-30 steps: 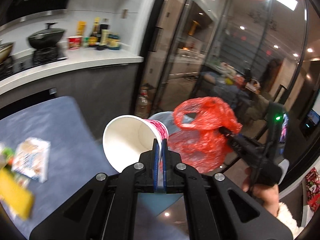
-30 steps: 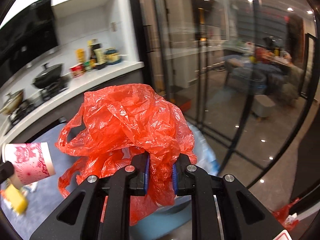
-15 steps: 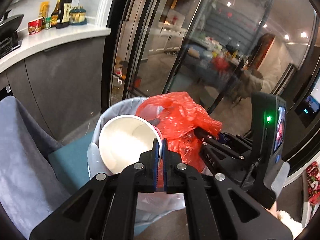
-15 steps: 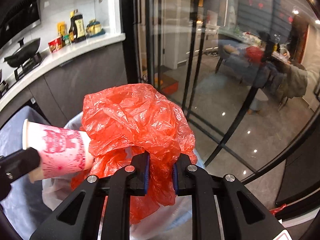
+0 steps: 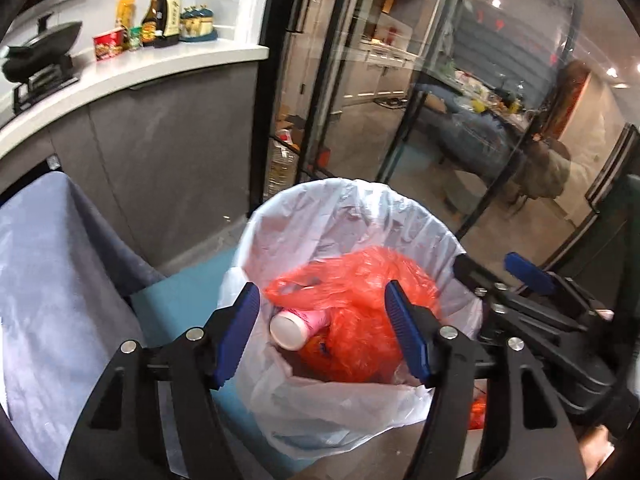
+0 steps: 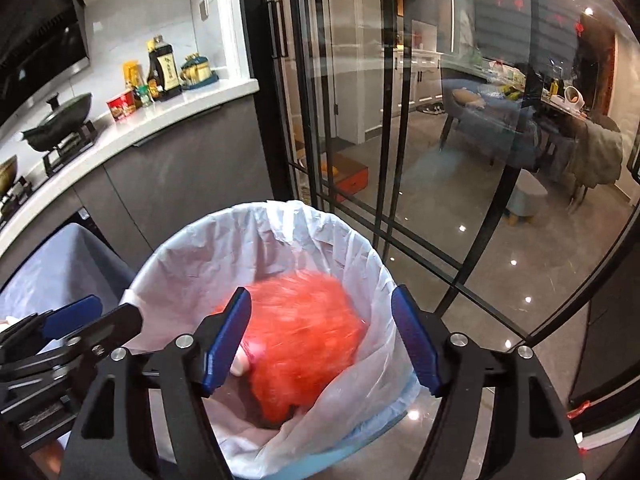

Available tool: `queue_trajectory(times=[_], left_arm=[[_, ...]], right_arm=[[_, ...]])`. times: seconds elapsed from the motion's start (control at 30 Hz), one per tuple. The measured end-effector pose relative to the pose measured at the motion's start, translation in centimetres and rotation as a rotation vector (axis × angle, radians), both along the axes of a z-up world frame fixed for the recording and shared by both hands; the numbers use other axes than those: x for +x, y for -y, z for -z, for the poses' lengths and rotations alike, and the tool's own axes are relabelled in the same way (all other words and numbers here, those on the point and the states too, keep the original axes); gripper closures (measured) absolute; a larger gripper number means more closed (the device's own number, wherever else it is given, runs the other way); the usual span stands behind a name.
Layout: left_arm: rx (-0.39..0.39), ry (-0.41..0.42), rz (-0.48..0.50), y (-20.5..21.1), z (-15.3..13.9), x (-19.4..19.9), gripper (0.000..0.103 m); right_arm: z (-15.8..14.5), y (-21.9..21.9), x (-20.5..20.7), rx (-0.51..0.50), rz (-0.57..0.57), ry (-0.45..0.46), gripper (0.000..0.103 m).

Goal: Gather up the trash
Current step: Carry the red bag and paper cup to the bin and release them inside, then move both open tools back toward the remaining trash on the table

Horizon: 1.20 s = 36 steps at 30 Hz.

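Observation:
A bin lined with a white bag (image 5: 352, 216) stands below both grippers; it also shows in the right wrist view (image 6: 256, 240). Inside lie a crumpled red plastic bag (image 5: 360, 312) and a pink paper cup (image 5: 294, 326) on its side. In the right wrist view the red bag (image 6: 300, 340) is blurred and the cup (image 6: 240, 364) peeks out at its left. My left gripper (image 5: 324, 332) is open and empty above the bin. My right gripper (image 6: 320, 344) is open and empty above the bin; it also shows at the right of the left wrist view (image 5: 496, 276).
A table with a grey-blue cloth (image 5: 52, 280) is left of the bin. A kitchen counter (image 5: 132, 72) with bottles and a wok runs behind. Glass sliding doors (image 6: 360, 120) stand right behind the bin. A teal mat (image 5: 180, 304) lies under the bin.
Both grippers opened. The cup and the red bag dropped from them into the bin. Both grippers now hang over the bin's mouth.

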State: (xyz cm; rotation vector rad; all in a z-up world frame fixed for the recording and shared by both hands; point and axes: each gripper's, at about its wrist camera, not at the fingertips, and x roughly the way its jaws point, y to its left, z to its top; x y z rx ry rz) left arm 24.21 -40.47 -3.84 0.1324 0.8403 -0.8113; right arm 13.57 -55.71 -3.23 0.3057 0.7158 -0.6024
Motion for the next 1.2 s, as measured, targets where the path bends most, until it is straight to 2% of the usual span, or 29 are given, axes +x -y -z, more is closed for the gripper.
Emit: queue_trajectory(times=[0.37,0.67,0.93,1.2], left_arm=[[0.051,0.085,-0.109,-4.7,-1.8,-1.3,0.039],[0.035,0.088,-0.211,-11.2,-3.4,-2.2,0.039],[0.037,0.107,-0.342,-20.0,-4.6,-4.0,0.038],[0.079,0.091,-0.503,-30.5,-3.7,-5.7,0.036]], right_arm=[[-3.2,-5.1,-1.2,-0.018,-0.071,0.071,0.032],[-5.1,-11.4,-1.4,-0.028,-0.176,0.092,0.032],[-6.0,-18.9,-1.2,-0.031,-0.314,0.102,0.032],[-5.7,-27.6,-0.6,-0.044,-0.458,0.084,0.032]])
